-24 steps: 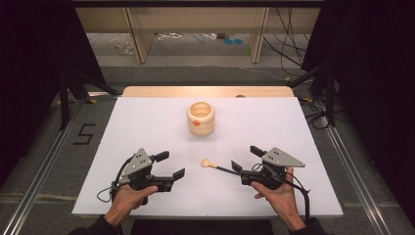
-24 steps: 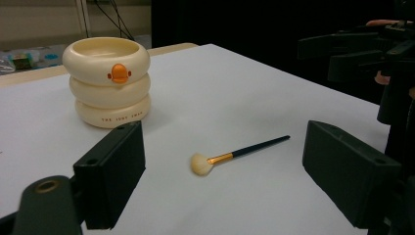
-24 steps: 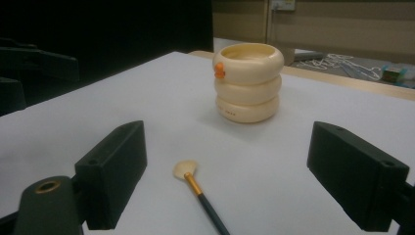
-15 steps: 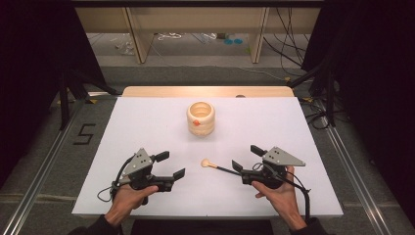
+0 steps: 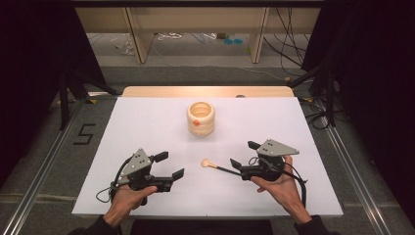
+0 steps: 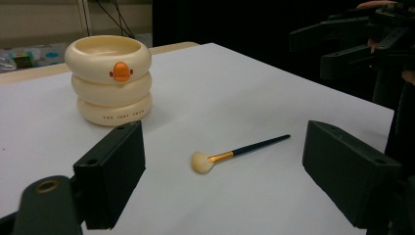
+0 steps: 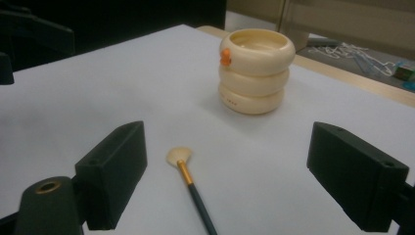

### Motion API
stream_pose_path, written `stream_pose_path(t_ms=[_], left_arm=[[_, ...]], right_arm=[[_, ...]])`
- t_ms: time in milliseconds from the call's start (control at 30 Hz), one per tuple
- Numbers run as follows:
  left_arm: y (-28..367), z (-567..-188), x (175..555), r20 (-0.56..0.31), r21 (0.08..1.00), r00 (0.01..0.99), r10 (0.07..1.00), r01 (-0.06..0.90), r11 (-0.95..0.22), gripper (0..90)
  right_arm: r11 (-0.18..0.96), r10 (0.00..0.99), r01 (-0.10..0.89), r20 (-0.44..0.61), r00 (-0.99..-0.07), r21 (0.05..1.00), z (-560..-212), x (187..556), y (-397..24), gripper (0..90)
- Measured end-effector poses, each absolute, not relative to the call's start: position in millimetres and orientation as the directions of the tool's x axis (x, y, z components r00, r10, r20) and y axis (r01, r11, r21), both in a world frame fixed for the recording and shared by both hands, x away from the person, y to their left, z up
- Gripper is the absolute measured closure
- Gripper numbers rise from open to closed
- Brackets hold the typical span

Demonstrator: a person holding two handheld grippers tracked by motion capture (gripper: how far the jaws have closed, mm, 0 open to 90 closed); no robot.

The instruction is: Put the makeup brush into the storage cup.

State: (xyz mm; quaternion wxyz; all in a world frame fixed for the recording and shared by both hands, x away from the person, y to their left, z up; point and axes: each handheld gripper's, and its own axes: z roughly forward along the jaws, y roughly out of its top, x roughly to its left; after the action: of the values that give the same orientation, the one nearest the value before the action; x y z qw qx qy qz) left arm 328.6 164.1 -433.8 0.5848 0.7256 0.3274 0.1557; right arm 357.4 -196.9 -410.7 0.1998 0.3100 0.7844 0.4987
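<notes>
Centrally, a small makeup brush with a pale fan head and dark handle [image 5: 215,166] lay flat on the white table [image 5: 147,122], between the two grippers. Farther back stood a cream ringed pot with an orange beak [image 5: 200,118]. The left gripper [image 5: 169,165] and right gripper [image 5: 244,154] were both wide open, holding nothing.

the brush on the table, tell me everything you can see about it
The makeup brush is slim, with a fluffy cream fan-shaped head, a gold ferrule and a long dark handle. It lies flat on the white table, between the two grippers and nearer the person than the cream holder. Its head points toward the left gripper. Nothing grips it.
</notes>
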Motion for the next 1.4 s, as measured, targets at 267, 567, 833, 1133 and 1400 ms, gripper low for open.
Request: stream_pose_path(t_ms=[267, 567, 833, 1133, 1400], left_arm=[[163.7, -433.9, 329.0, -0.161, 0.95, 0.734, 0.66, 0.297, -0.099, 15.7], [164.3, -433.9, 329.2, -0.161, 0.95, 0.734, 0.66, 0.297, -0.098, 15.7], [164.1, -433.9, 329.5, -0.173, 0.951, 0.734, 0.656, 0.299, -0.084, 15.7], [164.5, -434.1, 329.5, -0.176, 0.949, 0.731, 0.659, 0.304, -0.084, 15.7], [165.3, -433.7, 329.1, -0.174, 0.947, 0.728, 0.664, 0.308, -0.09, 15.7]], right_arm=[[0.436, 0.632, 0.277, -0.072, -0.772, 0.856, -398.9, 371.3, -185.9, 15.6], [0.555, 0.57, 0.336, -0.054, -0.82, 0.761, -396.0, 392.5, -169.0, 16.7], [0.65, 0.516, 0.334, -0.074, -0.853, 0.683, -394.9, 407.8, -149.7, 19.3], [0.771, 0.447, 0.341, -0.076, -0.892, 0.538, -405.8, 420.1, -131.3, 21.7], [0.838, 0.416, 0.355, -0.063, -0.907, 0.414, -417.3, 431.2, -118.4, 26.3]])
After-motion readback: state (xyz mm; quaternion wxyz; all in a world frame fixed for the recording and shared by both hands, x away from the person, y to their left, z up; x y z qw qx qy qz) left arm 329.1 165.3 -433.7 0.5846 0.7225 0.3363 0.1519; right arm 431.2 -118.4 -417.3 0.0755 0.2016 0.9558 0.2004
